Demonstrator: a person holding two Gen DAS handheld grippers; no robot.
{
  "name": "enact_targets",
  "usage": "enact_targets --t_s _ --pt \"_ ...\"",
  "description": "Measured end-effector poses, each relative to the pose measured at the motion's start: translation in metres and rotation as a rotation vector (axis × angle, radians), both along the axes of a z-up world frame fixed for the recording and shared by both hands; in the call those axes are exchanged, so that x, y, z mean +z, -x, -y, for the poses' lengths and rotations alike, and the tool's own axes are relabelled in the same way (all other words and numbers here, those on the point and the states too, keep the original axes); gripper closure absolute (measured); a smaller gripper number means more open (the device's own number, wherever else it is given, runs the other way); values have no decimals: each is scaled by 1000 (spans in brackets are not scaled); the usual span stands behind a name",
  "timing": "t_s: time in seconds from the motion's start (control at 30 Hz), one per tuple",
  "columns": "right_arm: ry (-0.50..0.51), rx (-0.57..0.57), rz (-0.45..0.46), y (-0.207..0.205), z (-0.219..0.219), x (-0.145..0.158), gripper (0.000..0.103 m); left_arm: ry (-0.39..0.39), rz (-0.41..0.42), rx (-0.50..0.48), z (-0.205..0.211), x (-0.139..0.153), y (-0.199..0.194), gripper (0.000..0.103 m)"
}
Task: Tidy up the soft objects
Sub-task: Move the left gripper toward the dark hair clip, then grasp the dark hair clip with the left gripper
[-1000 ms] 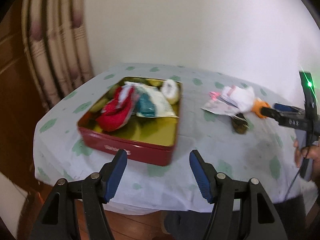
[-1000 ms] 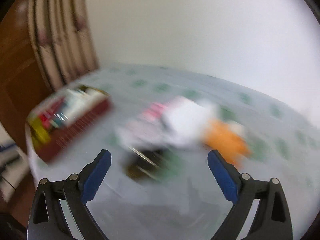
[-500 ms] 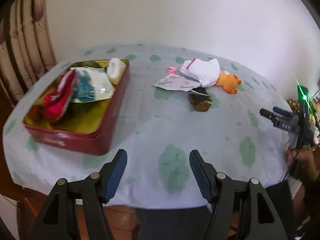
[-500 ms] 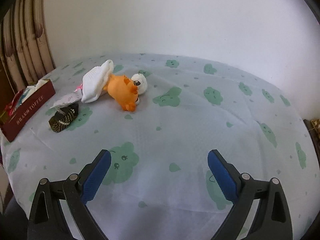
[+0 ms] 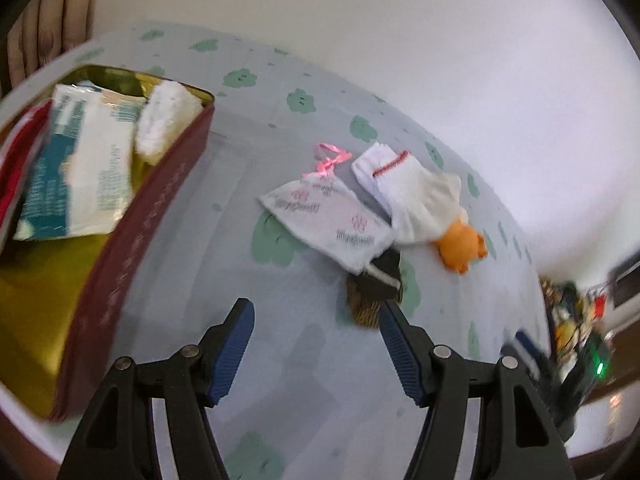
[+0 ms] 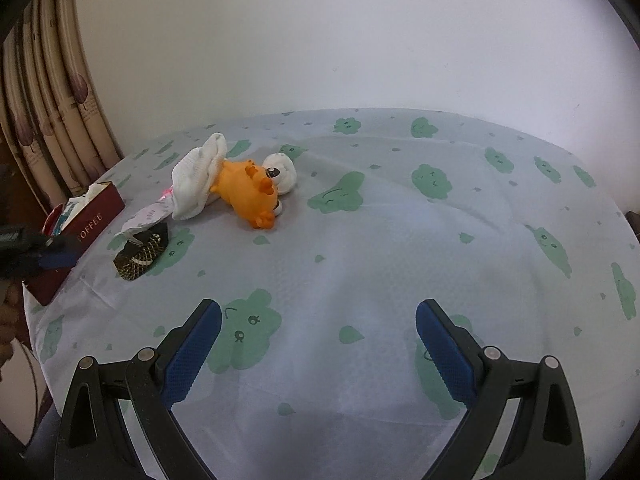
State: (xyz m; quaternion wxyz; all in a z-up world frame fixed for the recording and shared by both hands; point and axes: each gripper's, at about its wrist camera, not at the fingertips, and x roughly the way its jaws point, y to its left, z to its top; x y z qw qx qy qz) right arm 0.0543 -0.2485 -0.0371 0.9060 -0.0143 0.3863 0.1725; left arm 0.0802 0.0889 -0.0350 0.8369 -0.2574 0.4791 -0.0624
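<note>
A red tin (image 5: 132, 236) sat on the table (image 6: 360, 248), holding a packet (image 5: 80, 168), a white roll (image 5: 166, 120) and red cloth (image 5: 16, 172). A sock (image 6: 196, 180), pouch (image 5: 328, 220) and orange toy (image 6: 248, 192) lay beside it. The 2 grippers, left (image 5: 316, 320) and right (image 6: 318, 320), gaped empty.

red tin (image 6: 94, 222) — side lettering "OFFEE"

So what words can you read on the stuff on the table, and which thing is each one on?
"OFFEE": pale letters on the side of the red tin; its start is hidden by the left gripper.
White pouch with the pink ribbon: pink printed words, too blurred to read.
Teal and white packet inside the tin: print too blurred to read.
</note>
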Motion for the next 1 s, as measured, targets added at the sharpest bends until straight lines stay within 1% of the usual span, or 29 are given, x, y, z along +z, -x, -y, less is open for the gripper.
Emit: enact_targets --t_s 0.07,0.13,0.17,0.2,0.23,0.3,0.37,0.43,0.5,0.57,0.83,0.93,1.0 --pt "-5 3 -7 -1 0 -1 6 12 -14 8 1 -2 -11 37" --pt "-7 7 -12 -2 0 -1 6 65 -49 6 4 -7 -20 37" --pt "-9 11 -15 -2 0 -2 6 93 -54 1 5 -8 -20 37" --pt "-10 14 -17 -2 -1 -2 6 104 -49 -10 10 -9 -20 37" --pt "-11 17 -19 -2 -1 -2 6 89 -47 -23 14 -8 -19 37" --pt "-15 25 -23 -2 -2 -3 6 20 -45 -66 28 -9 -22 37" --pt "-13 32 -29 -2 -3 -3 6 -32 -32 -105 39 -9 -23 37" --pt "-13 37 -31 -3 -3 -3 6 -66 -17 -134 47 -10 -26 37" --pt "-15 41 -33 -3 -3 -3 6 -101 -32 -176 57 -14 -30 37" --pt "-15 43 -36 -3 -3 -4 6 -108 -43 -192 61 -18 -34 37" --pt "-12 63 -52 -4 -6 -6 6 -102 -32 -221 73 -22 -54 36" --pt "-14 66 -60 -6 -7 -7 6 -143 -28 -228 81 -23 -56 36" --pt "-14 68 -64 -6 -7 -7 6 -213 -10 -268 92 -22 -55 37"
